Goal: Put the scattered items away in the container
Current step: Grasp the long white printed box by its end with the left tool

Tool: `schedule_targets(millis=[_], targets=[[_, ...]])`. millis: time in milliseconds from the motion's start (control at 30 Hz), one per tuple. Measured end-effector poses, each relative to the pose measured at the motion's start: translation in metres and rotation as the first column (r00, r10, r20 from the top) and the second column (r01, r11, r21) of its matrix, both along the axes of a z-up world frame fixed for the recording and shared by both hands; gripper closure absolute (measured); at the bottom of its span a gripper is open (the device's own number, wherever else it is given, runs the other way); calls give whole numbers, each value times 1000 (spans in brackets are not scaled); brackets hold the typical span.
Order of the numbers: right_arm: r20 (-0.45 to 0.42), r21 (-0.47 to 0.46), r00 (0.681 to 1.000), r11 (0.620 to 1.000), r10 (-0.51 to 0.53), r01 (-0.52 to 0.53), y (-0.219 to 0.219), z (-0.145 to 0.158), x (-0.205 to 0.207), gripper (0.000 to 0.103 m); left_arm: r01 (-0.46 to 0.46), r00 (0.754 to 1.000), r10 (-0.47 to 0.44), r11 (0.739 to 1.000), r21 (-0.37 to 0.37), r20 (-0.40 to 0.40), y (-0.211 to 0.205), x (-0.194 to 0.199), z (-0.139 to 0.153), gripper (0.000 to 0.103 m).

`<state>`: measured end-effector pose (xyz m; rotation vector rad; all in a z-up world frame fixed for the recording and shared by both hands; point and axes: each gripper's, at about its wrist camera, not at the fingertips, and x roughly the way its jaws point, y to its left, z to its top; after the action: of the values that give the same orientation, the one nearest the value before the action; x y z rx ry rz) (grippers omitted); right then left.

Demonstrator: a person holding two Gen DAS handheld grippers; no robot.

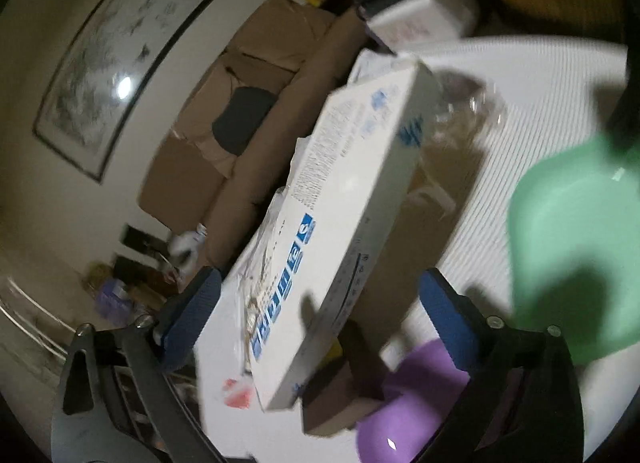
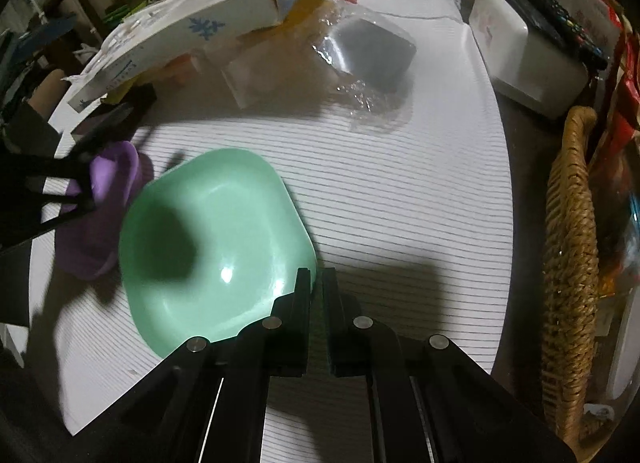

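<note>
A mint-green bowl [image 2: 216, 247] sits on the white striped mat [image 2: 400, 203]. My right gripper [image 2: 317, 283] is shut on the bowl's near right rim, and green shows between the fingers. A purple cup [image 2: 108, 199] touches the bowl's left side. Behind them a long white box with blue print [image 2: 180, 31] leans over a pile of small packets. A grey block in clear wrap [image 2: 372, 51] lies at the back. In the blurred left wrist view my left gripper [image 1: 320, 315] stands open before the white box [image 1: 352, 199], above the purple cup [image 1: 412, 403], with the green bowl [image 1: 576, 247] to its right.
A white tissue box [image 2: 528, 55] with a black remote [image 2: 552, 15] on top stands at the back right. A wicker basket [image 2: 568, 263] lines the mat's right edge. Beyond the table are a sofa with flattened cardboard [image 1: 240, 103] and a framed picture [image 1: 112, 75].
</note>
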<state>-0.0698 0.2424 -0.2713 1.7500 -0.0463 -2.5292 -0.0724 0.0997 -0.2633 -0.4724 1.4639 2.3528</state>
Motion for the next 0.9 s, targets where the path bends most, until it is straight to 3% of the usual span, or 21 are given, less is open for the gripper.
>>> schedule_targets(millis=[133,200,233,267,333,367,433,500,567,633,700,767,800,833,900], targets=[[8,6,1000,1000,8,-8,-1,-2,-5,98,-15,986,-13,986,-168,-166,25,-17,-34,4],[14,11,1000,1000,18,-18,-3,-4,-6,98,-37,983,-2,977,-212,-183,34,-26,-46,8],[17,20,1000,1000,24,-24,-4,-5,-7,97,-57,982,15,974,-221,-187,38,-32,-51,22],[18,33,999,999,35,-36,-5,-6,-7,97,-77,984,38,973,-219,-175,42,-36,-55,45],[10,34,999,998,50,-50,-3,-3,-7,93,-115,991,101,979,-171,-88,44,-46,-54,69],[5,30,999,998,50,-50,0,0,-8,89,-121,992,115,985,-120,-53,42,-47,-46,71],[-20,11,999,999,40,-39,9,6,-8,62,-125,992,125,991,-41,-8,36,-46,-25,77],[-53,-39,998,999,30,-32,20,11,-10,42,-159,986,154,985,70,71,20,-46,13,77],[-53,-127,998,991,46,-53,27,10,-14,39,-206,972,172,950,236,158,-4,-44,61,78],[-38,-145,996,985,85,-89,26,4,-17,39,-245,959,168,895,372,228,-29,-40,106,80],[-23,-87,989,985,145,-146,15,-7,-21,40,-276,945,133,814,511,298,-60,-32,149,82],[-34,-38,985,984,171,-172,0,-12,-20,42,-302,932,85,716,629,351,-94,-21,179,82],[-46,-64,983,981,178,-181,-5,-13,-21,63,-324,922,69,675,663,380,-109,-18,192,82],[-54,-79,985,983,161,-165,-5,-12,-21,72,-321,923,51,648,690,382,-119,-14,202,82],[-18,-198,993,973,114,-116,3,-14,-25,97,-319,923,42,639,700,383,-133,-7,214,82]])
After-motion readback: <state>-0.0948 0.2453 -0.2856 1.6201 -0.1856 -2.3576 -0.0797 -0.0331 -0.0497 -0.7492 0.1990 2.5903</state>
